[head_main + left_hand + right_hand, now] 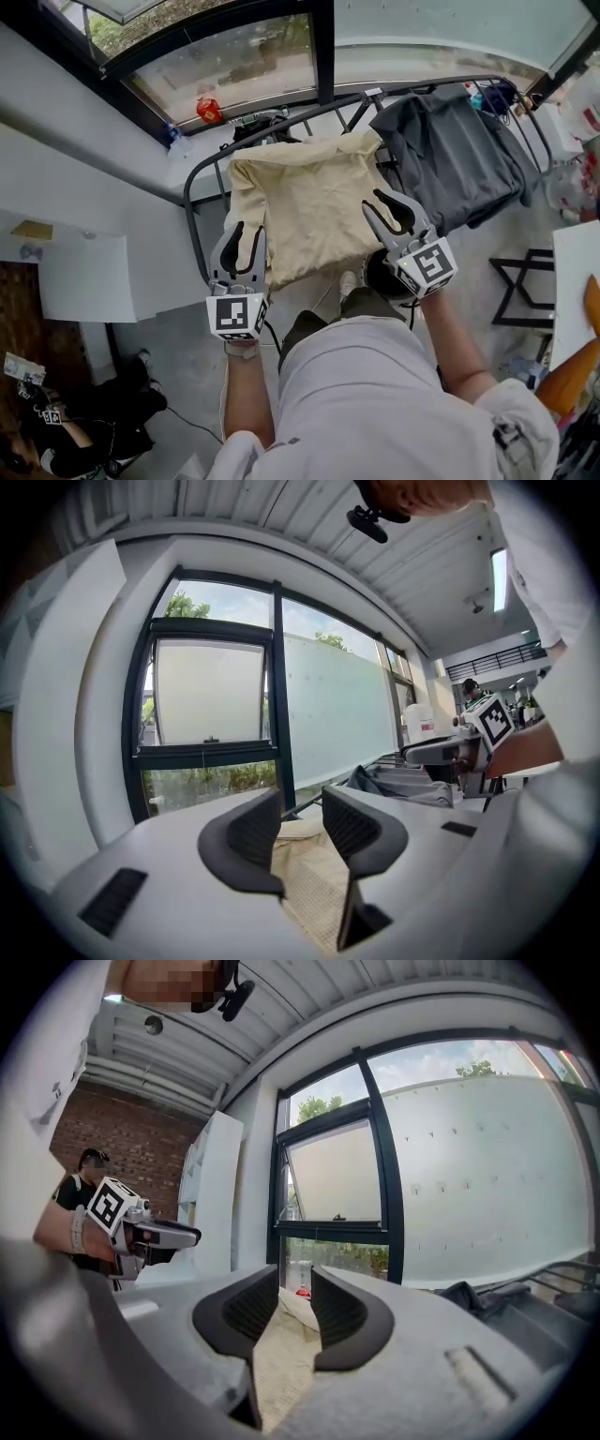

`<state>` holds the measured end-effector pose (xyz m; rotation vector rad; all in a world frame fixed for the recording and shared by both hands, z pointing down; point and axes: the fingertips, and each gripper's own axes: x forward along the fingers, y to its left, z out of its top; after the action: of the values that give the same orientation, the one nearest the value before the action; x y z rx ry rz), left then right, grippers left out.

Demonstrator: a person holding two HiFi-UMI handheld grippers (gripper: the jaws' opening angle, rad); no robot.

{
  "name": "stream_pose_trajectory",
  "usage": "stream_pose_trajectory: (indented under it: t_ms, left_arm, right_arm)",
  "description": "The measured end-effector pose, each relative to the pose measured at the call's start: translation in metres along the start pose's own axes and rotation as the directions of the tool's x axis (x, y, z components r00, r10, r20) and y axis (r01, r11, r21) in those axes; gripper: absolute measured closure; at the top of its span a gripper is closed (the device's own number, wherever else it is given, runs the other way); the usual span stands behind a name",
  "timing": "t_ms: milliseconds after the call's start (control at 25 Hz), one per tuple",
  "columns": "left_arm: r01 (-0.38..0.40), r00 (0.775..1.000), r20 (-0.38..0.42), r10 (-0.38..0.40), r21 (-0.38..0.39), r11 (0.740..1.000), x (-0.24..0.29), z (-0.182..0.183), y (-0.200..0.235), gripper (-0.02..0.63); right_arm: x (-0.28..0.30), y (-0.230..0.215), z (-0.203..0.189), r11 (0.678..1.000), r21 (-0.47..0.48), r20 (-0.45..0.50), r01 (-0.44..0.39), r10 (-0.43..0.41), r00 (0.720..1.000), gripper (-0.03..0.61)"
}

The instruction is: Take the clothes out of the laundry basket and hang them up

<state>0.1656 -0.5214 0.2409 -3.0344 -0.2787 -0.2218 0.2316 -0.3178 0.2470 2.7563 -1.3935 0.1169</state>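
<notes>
A beige cloth [300, 202] lies spread over the dark drying rack [192, 187] below the window. A grey garment [459, 155] hangs on the same rack to its right. My left gripper [247, 230] hovers at the cloth's lower left edge, its jaws apart. My right gripper [379, 201] sits over the cloth's right edge with a narrower gap. In the left gripper view the left gripper [300, 803] is open, and the beige cloth [314, 883] shows below the gap. In the right gripper view the right gripper [294, 1279] has the beige cloth [281, 1354] showing through its gap, with daylight above.
A red object [208, 110] sits on the window sill behind the rack. A black folding stand [520, 281] stands on the floor at the right. Another person [56, 422] is on the floor at lower left. A white wall block [89, 277] is left of the rack.
</notes>
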Motion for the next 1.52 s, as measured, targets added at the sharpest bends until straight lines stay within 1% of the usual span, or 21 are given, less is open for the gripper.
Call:
stream_pose_trajectory:
  t_ms: [120, 200, 400, 560, 640, 720, 760, 800, 840, 960, 1000, 1120, 1400, 1520]
  left_arm:
    - [0.035, 0.999, 0.006, -0.035, -0.011, 0.999, -0.019, -0.004, -0.002, 0.499]
    - [0.053, 0.998, 0.013, -0.053, -0.029, 0.998, -0.034, -0.01, -0.004, 0.535]
    - [0.097, 0.995, 0.023, -0.096, -0.043, 0.994, -0.067, -0.019, -0.008, 0.549]
    - [0.13, 0.992, 0.016, -0.129, -0.036, 0.991, -0.085, -0.026, -0.012, 0.549]
    - [0.139, 0.99, 0.017, -0.138, -0.037, 0.99, -0.091, -0.028, -0.012, 0.549]
    - [0.138, 0.99, 0.025, -0.137, -0.037, 0.99, -0.096, -0.029, -0.01, 0.549]
    - [0.133, 0.991, 0.032, -0.132, -0.035, 0.99, -0.099, -0.028, -0.009, 0.554]
    - [0.128, 0.991, 0.038, -0.126, -0.033, 0.991, -0.102, -0.028, -0.009, 0.577]
    - [0.123, 0.992, 0.043, -0.122, -0.028, 0.992, -0.104, -0.027, -0.008, 0.585]
    - [0.121, 0.992, 0.043, -0.121, -0.014, 0.992, -0.106, -0.022, -0.008, 0.607]
    - [0.122, 0.992, 0.042, -0.121, -0.008, 0.993, -0.107, -0.021, -0.008, 0.609]
    - [0.127, 0.991, 0.043, -0.127, 0.012, 0.992, -0.109, -0.02, -0.011, 0.612]
    - [0.158, 0.986, 0.05, -0.156, -0.039, 0.987, -0.104, -0.019, -0.014, 0.612]
    - [0.178, 0.984, 0.033, -0.177, -0.021, 0.984, -0.1, -0.023, -0.02, 0.614]
  right_arm:
    - [-0.009, 0.029, 0.005, 1.0, -0.01, 0.008, 0.012, -0.012, 1.0, 0.492]
    - [-0.015, 0.051, 0.003, 1.0, -0.024, 0.001, 0.011, -0.011, 1.0, 0.5]
    - [-0.029, 0.102, -0.001, 0.998, -0.061, -0.023, -0.009, 0.008, 1.0, 0.503]
    - [-0.036, 0.131, -0.005, 0.997, -0.073, -0.043, -0.022, 0.019, 0.999, 0.503]
    - [-0.037, 0.141, 0.0, 0.995, -0.098, -0.015, -0.031, 0.03, 0.999, 0.503]
    - [-0.035, 0.15, 0.011, 0.99, -0.137, 0.049, -0.042, 0.049, 0.998, 0.503]
    - [-0.036, 0.154, 0.013, 0.988, -0.149, 0.063, -0.043, 0.053, 0.997, 0.503]
    - [-0.038, 0.156, 0.012, 0.987, -0.154, 0.064, -0.042, 0.052, 0.997, 0.503]
    - [-0.04, 0.156, 0.009, 0.988, -0.152, 0.05, -0.038, 0.046, 0.998, 0.503]
    - [-0.046, 0.151, -0.007, 0.994, -0.109, -0.054, -0.02, 0.014, 0.998, 0.505]
    - [-0.046, 0.15, -0.007, 0.994, -0.104, -0.06, -0.021, 0.015, 0.998, 0.505]
    - [-0.046, 0.151, -0.003, 0.994, -0.106, -0.047, -0.029, 0.024, 0.999, 0.505]
    - [-0.045, 0.147, -0.004, 0.994, -0.105, -0.045, -0.022, 0.018, 0.999, 0.505]
    - [-0.045, 0.142, -0.005, 0.995, -0.103, -0.045, -0.017, 0.012, 0.999, 0.505]
